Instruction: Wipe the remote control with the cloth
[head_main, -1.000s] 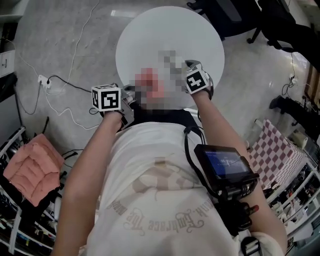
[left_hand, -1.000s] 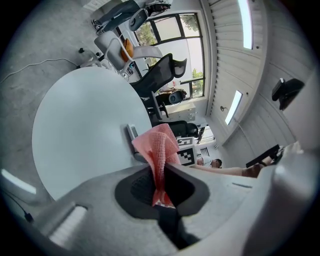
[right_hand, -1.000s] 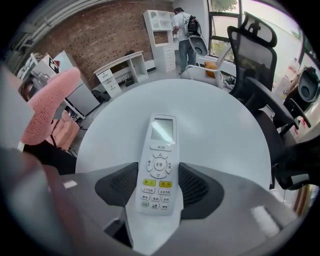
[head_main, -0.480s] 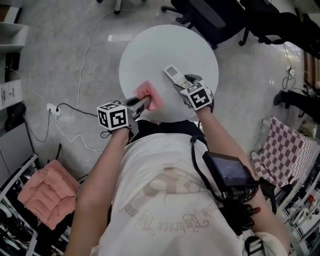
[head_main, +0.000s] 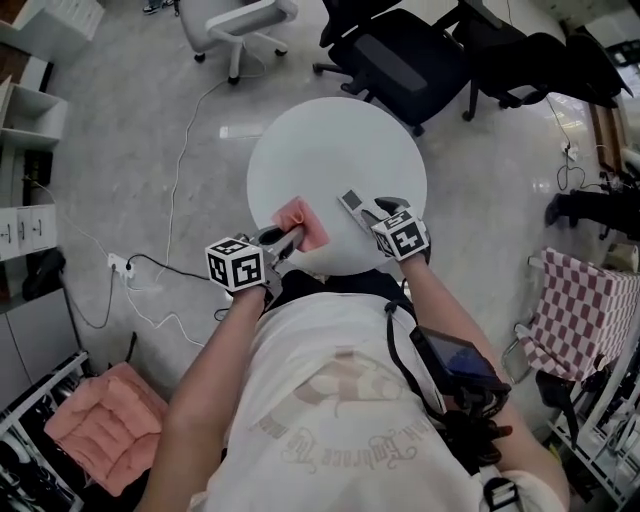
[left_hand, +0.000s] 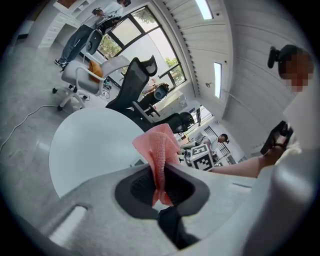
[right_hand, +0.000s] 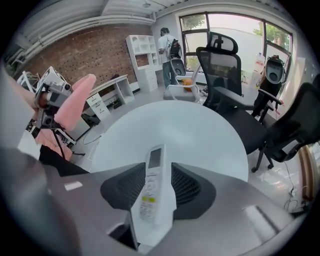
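left gripper (left_hand: 161, 171): jaws pinched the cloth (left_hand: 159, 144), which stood up past the tips | right gripper (right_hand: 159, 170): jaws were closing, pads against the remote (right_hand: 150, 197), screen end outward | both were held over the table (head_main: 330, 130), near edge

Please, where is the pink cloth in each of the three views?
Head view: cloth at the table's near edge, in the left gripper.
Left gripper view: centre, pinched between the jaws.
Right gripper view: far left, midway up.
Shared landmark: round white table.
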